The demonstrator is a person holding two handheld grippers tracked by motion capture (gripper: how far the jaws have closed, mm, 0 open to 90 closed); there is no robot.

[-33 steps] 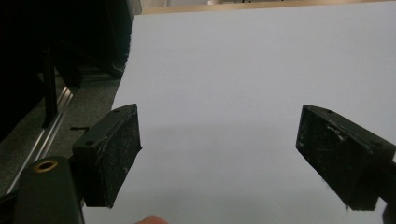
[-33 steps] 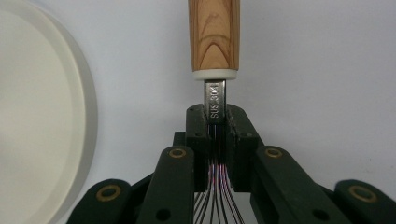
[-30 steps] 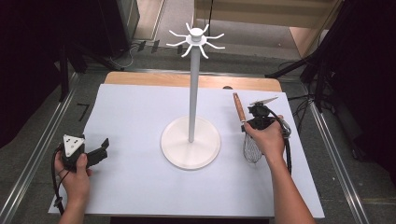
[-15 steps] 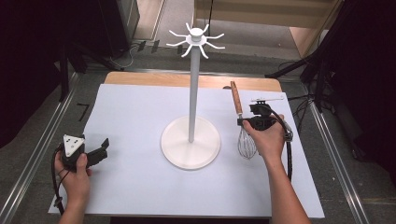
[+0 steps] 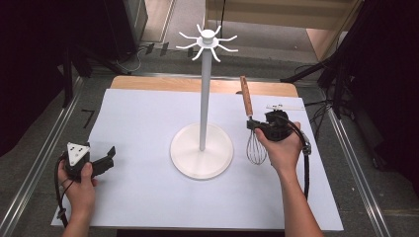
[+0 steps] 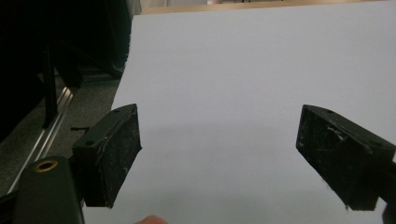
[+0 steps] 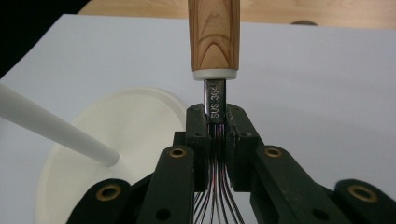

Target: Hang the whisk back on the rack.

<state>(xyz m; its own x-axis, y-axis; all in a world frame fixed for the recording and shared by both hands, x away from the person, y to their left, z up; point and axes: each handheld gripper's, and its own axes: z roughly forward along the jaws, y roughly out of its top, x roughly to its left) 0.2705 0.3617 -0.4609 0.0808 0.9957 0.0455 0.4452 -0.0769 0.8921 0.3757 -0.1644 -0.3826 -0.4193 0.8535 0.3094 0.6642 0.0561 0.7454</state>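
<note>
The left gripper (image 5: pixel 106 157) rests at the left edge of the white table sheet (image 5: pixel 148 197), jaws spread wide with nothing between them. It is well apart from the work and poses no risk while it stays there.

At the centre stands the white hook stand (image 5: pixel 202 98), a thin pole on a round base (image 7: pixel 84 154) with a ring of hooks (image 5: pixel 207 42) at the top.

To its right, the right gripper (image 5: pixel 257 126) is clamped on the whisk (image 5: pixel 252 129), its pads (image 7: pixel 198 140) pinching the steel neck just below the wooden handle (image 7: pixel 214 35). The handle points up and away; the wire loops hang toward the hand.

Hazards, as judged:
- The grip is narrow and on smooth metal, so the whisk may pivot or slip between the pads.
- The handle end must meet a hook; a misjudged approach may strike the pole and rock or topple the stand.
- The wire loops may snag a neighbouring hook.
</note>
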